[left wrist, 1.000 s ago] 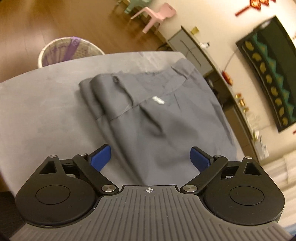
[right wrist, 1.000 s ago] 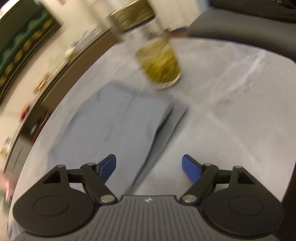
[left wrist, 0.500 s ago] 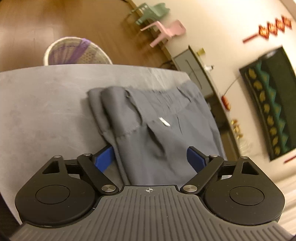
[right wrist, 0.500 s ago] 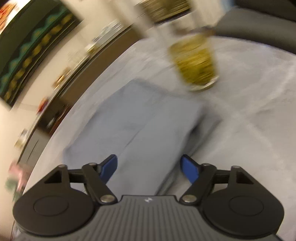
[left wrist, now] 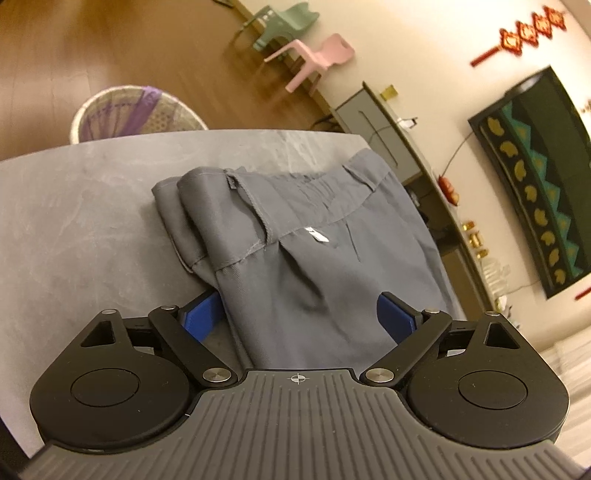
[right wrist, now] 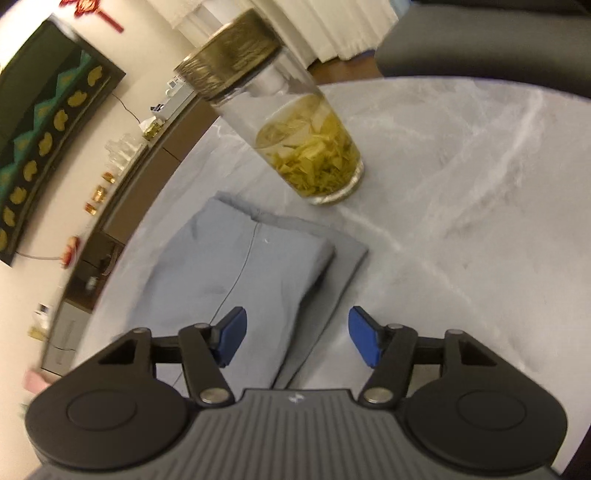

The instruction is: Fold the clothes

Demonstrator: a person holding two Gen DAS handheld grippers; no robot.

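Left wrist view: left tool [left wrist: 299, 317] is sitting low over the counter [left wrist: 85, 221], blue pads [left wrist: 201, 319] spread wide, pinching nothing. The folded grey trousers [left wrist: 306, 258] are lying between the pads; the left pad is just beside the garment's near left edge, partly tucked under the fold, contact hard to tell. The right pad is hovering over the cloth. The trousers are lying folded in layers, waistband end pointing toward the far edge of the counter, a loose flap and a stitched hem showing along the left side, a small white tag [left wrist: 316, 235] near the middle. The garment is reaching almost to the far right corner of the counter. Past the far edge a woven basket with purple lining [left wrist: 129, 114] is standing on the wood floor; farther off a pink chair [left wrist: 317, 59] and a green chair [left wrist: 284, 22] are standing by the wall. A dark framed panel [left wrist: 535, 177] is hanging on the wall at right.

Right wrist view: right tool [right wrist: 295, 334] is also spread open, empty, hovering above the near end of the trousers [right wrist: 236, 273]. The left pad is over the cloth, the right pad over bare marbled counter [right wrist: 461, 206] just beside the garment's right edge. A lower layer is sticking out along that right edge. Beyond the trousers' far end a glass jar [right wrist: 295, 125] with a metal lid and yellow-green leaves in liquid is standing near the garment, apart from it. A dark chair back [right wrist: 480, 48] is showing beyond the far edge.
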